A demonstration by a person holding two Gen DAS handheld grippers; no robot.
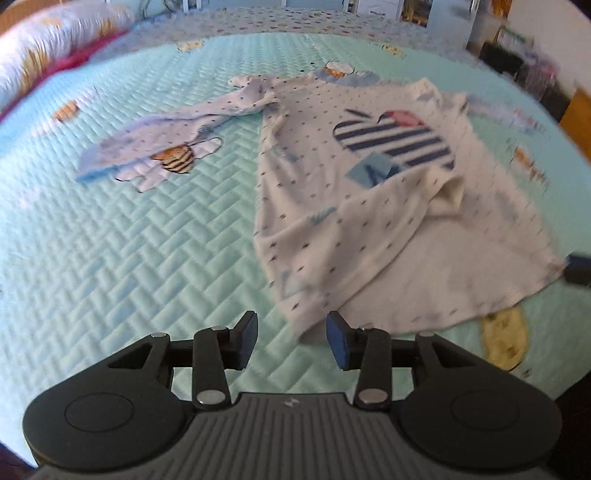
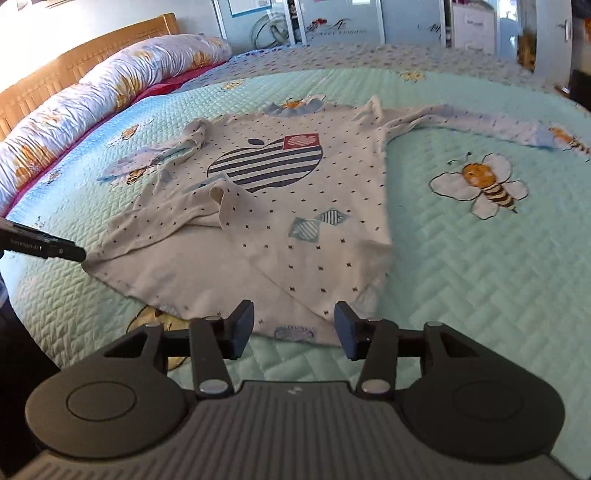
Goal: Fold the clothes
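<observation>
A white long-sleeved shirt (image 1: 332,184) with a striped apple print lies face up on the mint quilted bedspread (image 1: 147,240), collar at the far side. One lower side is folded over, showing the plain inside. Its sleeve (image 1: 166,129) stretches out to the left. My left gripper (image 1: 291,339) is open just short of the hem's near-left corner, pads apart and gripping nothing. In the right wrist view the shirt (image 2: 295,192) has its hem just beyond my open right gripper (image 2: 293,328). The left gripper (image 2: 44,245) shows as a dark tip at the hem's left corner.
A long flowered duvet roll (image 2: 110,85) lies along the wooden headboard (image 2: 92,48) at the left. Bee prints (image 2: 484,184) dot the bedspread right of the shirt. Cabinets and doors (image 2: 472,26) stand beyond the bed's far edge.
</observation>
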